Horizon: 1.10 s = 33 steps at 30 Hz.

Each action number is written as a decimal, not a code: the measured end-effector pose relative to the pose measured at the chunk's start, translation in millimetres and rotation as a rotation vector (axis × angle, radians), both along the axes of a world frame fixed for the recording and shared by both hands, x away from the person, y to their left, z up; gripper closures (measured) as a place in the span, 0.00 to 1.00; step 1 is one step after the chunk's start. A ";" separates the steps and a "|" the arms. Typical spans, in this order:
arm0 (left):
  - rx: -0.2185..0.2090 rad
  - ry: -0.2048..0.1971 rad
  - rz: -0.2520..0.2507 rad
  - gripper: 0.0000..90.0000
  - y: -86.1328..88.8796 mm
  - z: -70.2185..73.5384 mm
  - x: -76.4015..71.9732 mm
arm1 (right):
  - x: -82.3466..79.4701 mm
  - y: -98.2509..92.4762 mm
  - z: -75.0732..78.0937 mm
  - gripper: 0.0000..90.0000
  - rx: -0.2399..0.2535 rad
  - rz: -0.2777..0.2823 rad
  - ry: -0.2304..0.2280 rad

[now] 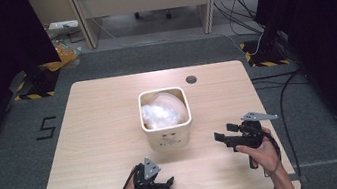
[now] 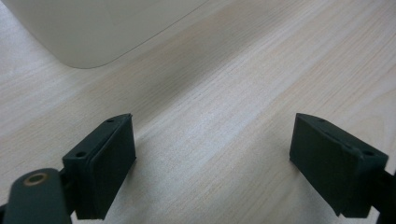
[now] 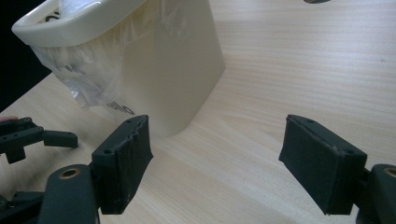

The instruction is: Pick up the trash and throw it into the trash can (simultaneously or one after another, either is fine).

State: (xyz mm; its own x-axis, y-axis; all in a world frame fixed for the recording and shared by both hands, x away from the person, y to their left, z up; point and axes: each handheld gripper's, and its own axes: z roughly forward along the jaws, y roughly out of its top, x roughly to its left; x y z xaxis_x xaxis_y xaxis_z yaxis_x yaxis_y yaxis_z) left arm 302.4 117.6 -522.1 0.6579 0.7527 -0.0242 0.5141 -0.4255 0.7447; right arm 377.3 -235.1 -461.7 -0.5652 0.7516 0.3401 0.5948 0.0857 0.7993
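A cream bin stands in the middle of the wooden table, lined with a crumpled clear plastic bag. My left gripper rests low near the front edge, left of the bin, jaws open and empty. In the left gripper view the left gripper points over bare wood, with the bin's corner above. My right gripper hovers right of the bin, open and empty. The right gripper view has the right gripper open before the bin, with the bag's edge hanging over the rim.
A round cable hole sits in the tabletop behind the bin. The left gripper shows at the left edge of the right gripper view. Cables run over the floor to the right, and a "5" mark lies to the left.
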 end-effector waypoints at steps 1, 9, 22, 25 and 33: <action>0.000 0.000 0.000 0.15 0.0 0.0 0.0 | -1.0 0.6 0.4 0.27 -0.001 0.001 -0.005; 0.001 -0.001 0.001 0.15 -0.1 0.0 -0.1 | -10.4 5.4 -2.9 0.26 -0.030 0.015 -0.017; 0.001 0.001 -0.001 0.15 0.0 0.1 0.0 | -18.0 12.7 -15.2 0.17 -0.050 0.056 -0.014; 0.001 0.001 -0.001 0.15 0.0 0.1 0.0 | -19.5 13.2 -17.3 0.17 -0.054 0.053 -0.013; 0.001 0.000 0.000 0.15 -0.1 0.1 -0.1 | -25.0 14.5 -25.3 0.17 -0.087 0.056 -0.006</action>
State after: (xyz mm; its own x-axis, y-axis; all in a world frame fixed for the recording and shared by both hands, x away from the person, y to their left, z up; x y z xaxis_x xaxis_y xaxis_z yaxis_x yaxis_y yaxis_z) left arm 302.3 117.6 -522.0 0.6577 0.7529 -0.0232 0.5144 -0.4265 0.7440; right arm 352.2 -220.6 -487.0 -0.6093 0.7450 0.2715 0.5823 0.1880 0.7909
